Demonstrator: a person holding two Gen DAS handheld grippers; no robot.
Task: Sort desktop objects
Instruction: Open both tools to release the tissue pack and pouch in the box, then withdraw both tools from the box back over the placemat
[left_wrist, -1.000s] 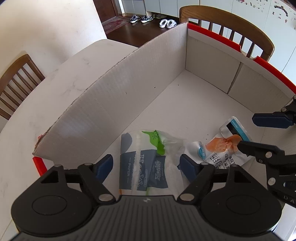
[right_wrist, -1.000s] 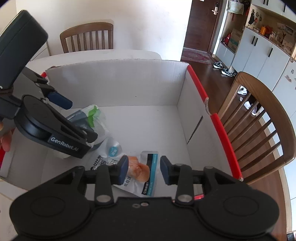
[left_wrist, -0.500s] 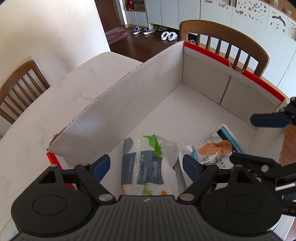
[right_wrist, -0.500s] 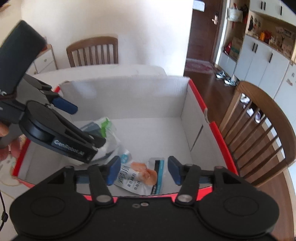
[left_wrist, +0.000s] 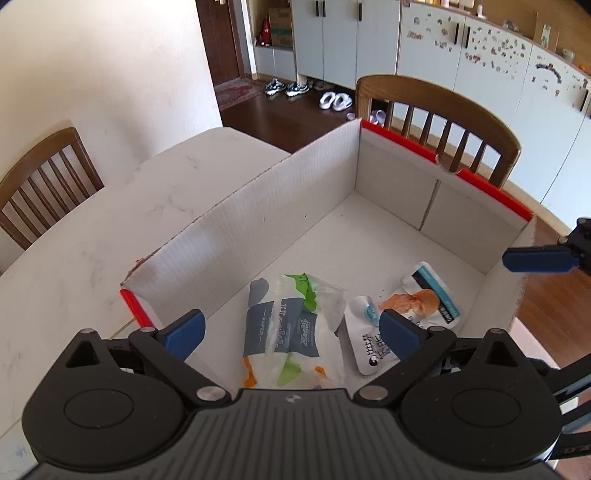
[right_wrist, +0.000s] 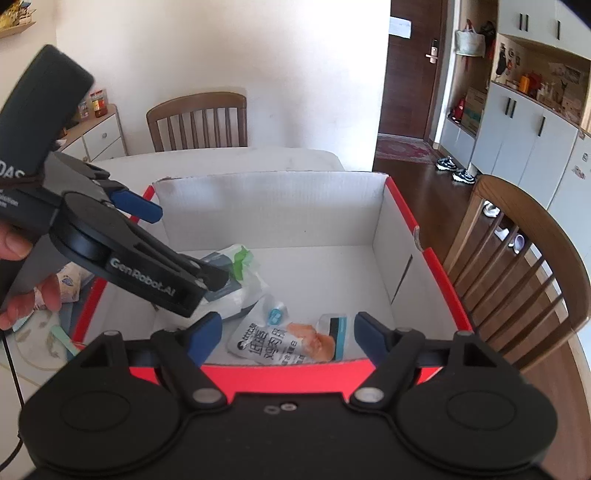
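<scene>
A white cardboard box (left_wrist: 280, 206) (right_wrist: 266, 206) with red rims stands on the table. On its floor lie a tissue pack (left_wrist: 284, 328) (right_wrist: 236, 280) in blue, white and green, and beside it a white snack pouch (left_wrist: 410, 314) (right_wrist: 291, 339) with an orange picture. My left gripper (left_wrist: 291, 328) (right_wrist: 173, 243) hangs above the tissue pack, its jaws opening, nothing pressed between them. My right gripper (right_wrist: 288, 332) hovers over the box's near red rim above the pouch, its jaws opening too, with no pad touching the pouch. One right fingertip (left_wrist: 535, 259) shows in the left wrist view.
Wooden chairs (left_wrist: 439, 122) (right_wrist: 199, 118) stand around the white marble table (left_wrist: 92, 236). Outside the box on the left lie a patterned mat and small packets (right_wrist: 70, 284). A person's hand (right_wrist: 22, 277) holds the left gripper. Cabinets and shoes sit beyond on the dark floor.
Both grippers have risen and pulled back from the box floor, and their jaws have spread wider. The tissue pack and pouch stay lying where they were.
</scene>
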